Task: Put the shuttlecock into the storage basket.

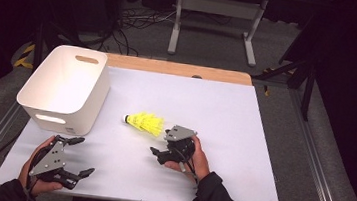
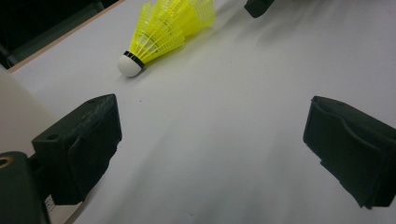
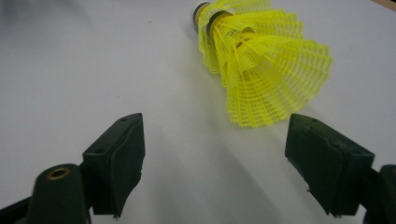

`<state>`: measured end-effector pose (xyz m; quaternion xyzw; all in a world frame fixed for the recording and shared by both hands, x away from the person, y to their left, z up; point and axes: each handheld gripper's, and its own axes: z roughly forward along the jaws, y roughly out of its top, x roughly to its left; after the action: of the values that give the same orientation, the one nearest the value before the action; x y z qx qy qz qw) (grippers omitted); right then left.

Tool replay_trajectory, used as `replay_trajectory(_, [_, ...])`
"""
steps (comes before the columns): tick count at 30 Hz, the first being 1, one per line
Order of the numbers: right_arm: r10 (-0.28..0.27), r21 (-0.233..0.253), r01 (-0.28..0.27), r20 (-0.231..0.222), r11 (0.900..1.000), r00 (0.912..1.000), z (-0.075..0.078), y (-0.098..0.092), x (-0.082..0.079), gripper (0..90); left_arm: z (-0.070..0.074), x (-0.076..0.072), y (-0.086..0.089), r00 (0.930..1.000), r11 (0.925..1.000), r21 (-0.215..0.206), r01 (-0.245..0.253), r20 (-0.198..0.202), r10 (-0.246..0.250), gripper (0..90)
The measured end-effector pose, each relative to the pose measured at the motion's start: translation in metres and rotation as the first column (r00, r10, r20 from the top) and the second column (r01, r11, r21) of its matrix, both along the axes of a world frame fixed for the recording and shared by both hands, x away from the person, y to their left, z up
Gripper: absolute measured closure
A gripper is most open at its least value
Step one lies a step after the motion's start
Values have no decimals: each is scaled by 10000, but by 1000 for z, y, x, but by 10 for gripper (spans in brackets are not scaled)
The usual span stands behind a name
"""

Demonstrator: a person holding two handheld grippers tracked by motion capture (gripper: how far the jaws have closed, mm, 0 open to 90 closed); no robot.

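A person seated at a white-topped table (image 1: 225,115) holds a two-jaw gripper in each hand, with a stack of yellow plastic shuttlecocks (image 1: 145,122) lying on its side near the middle of the sheet. The right gripper (image 1: 160,155) sits just beside the flared skirt end of the stack, its jaws spread wide and holding nothing; in the right gripper view the netted skirts (image 3: 268,70) lie ahead of and between the two black jaws, apart from both. The left gripper (image 1: 80,156) rests near the front edge of the table at the person's left, jaws likewise wide apart and empty; in the left gripper view the shuttlecocks' white cork tip (image 2: 129,64) points toward it across bare white surface, well apart. A white plastic bin (image 1: 64,88) with handle slots stands at the table's left side, its near wall just beyond the left gripper and its base close to the left edge; what can be seen of its inside looks empty. The shuttlecocks lie on the table to the right of the bin, not touching it. Open white surface stretches to the right of the right gripper and behind the shuttlecocks as far as the wooden strip (image 1: 179,69) along the far edge. Grey floor (image 1: 213,39) and cables lie beyond the table
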<state>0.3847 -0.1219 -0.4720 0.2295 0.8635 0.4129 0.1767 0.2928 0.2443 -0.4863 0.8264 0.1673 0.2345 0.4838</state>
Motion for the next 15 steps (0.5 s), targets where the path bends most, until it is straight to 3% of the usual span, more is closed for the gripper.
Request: replay_trajectory(15, [-134,-61,130,-612,9999,9980,-3,28,18,257,0,0,0,10000,10000,-1,34,-23,-34,51])
